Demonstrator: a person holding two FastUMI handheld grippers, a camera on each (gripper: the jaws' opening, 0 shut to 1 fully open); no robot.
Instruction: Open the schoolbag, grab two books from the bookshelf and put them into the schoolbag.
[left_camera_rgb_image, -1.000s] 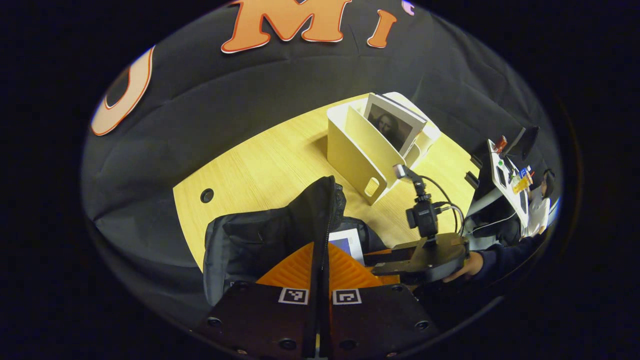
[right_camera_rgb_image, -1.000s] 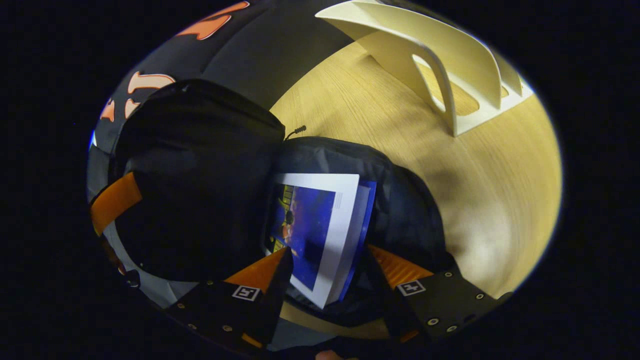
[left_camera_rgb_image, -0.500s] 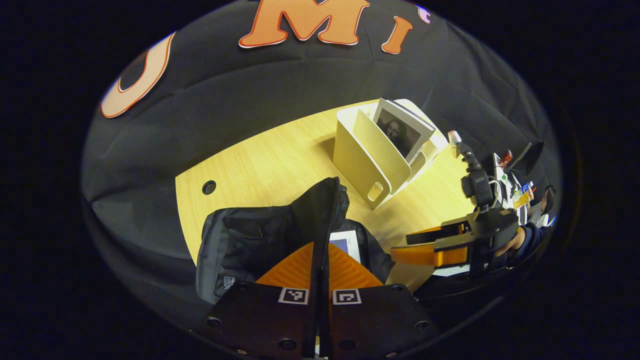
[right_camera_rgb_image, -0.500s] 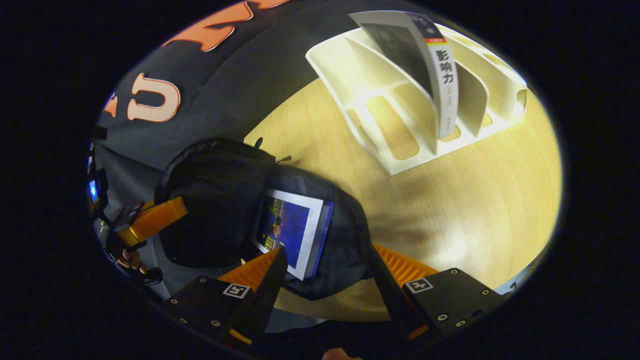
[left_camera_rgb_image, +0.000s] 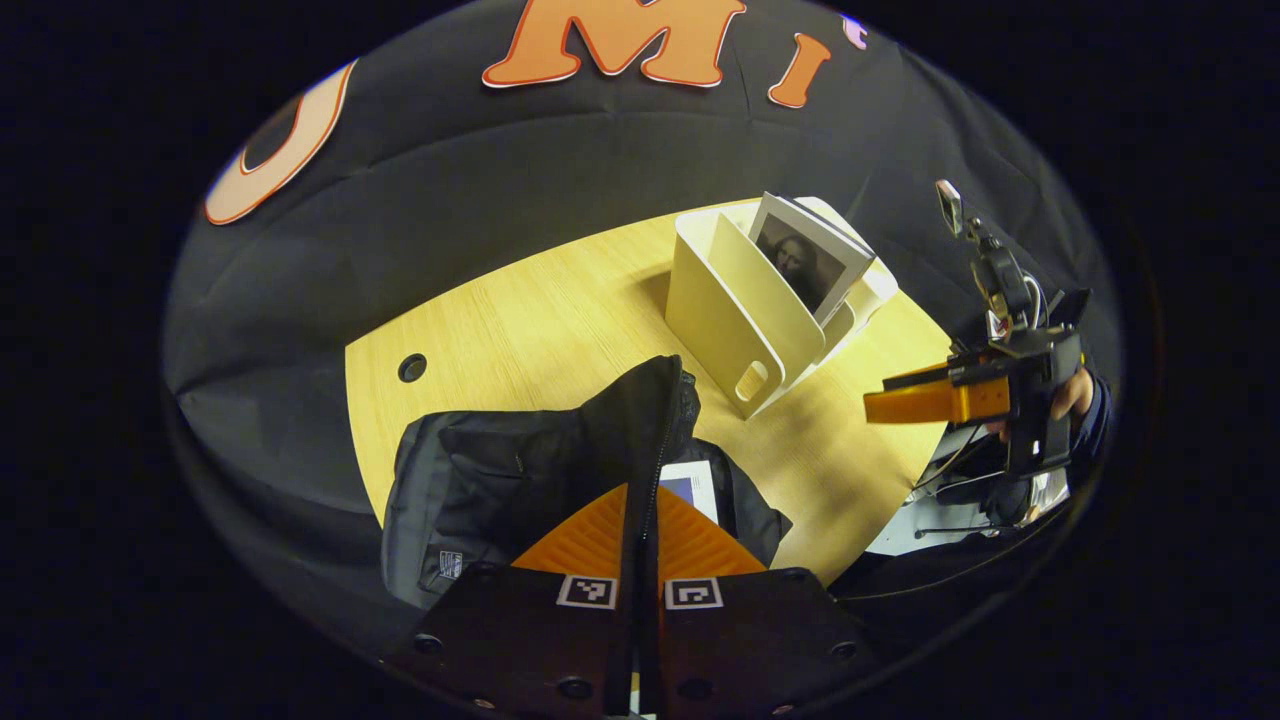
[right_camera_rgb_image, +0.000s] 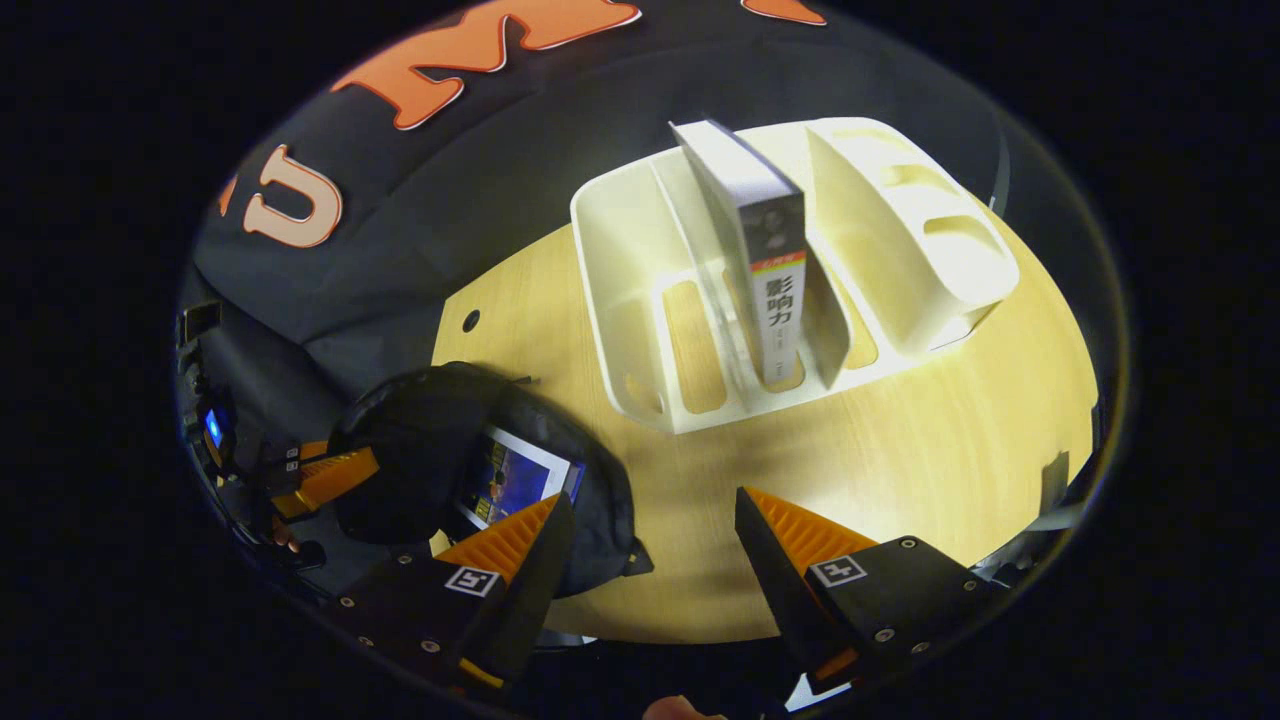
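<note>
Nearest to us in the left gripper view, the left gripper (left_camera_rgb_image: 640, 520) has its jaws pressed together on the raised flap of the black schoolbag (left_camera_rgb_image: 520, 470), holding that flap upright at the zip edge. Just past the flap, inside the open bag, we see the corner of a blue-covered book (left_camera_rgb_image: 690, 485) lying flat in it. In the right gripper view, the right gripper (right_camera_rgb_image: 655, 530) hangs above the wooden surface (right_camera_rgb_image: 930, 450) with its jaws spread wide and nothing between them; the bag sits to its left with the blue book showing in the opening. Farther on stands the cream bookshelf (right_camera_rgb_image: 620, 260), a divided rack, well apart from the bag. In one of its middle slots a second book (right_camera_rgb_image: 770, 250) stands nearly upright, spine toward us; from the left gripper view its cover seems to carry a dark portrait, though it is small there. At the far right of that view, a hand (left_camera_rgb_image: 1075, 390) holds the right gripper beyond the surface's edge.
</note>
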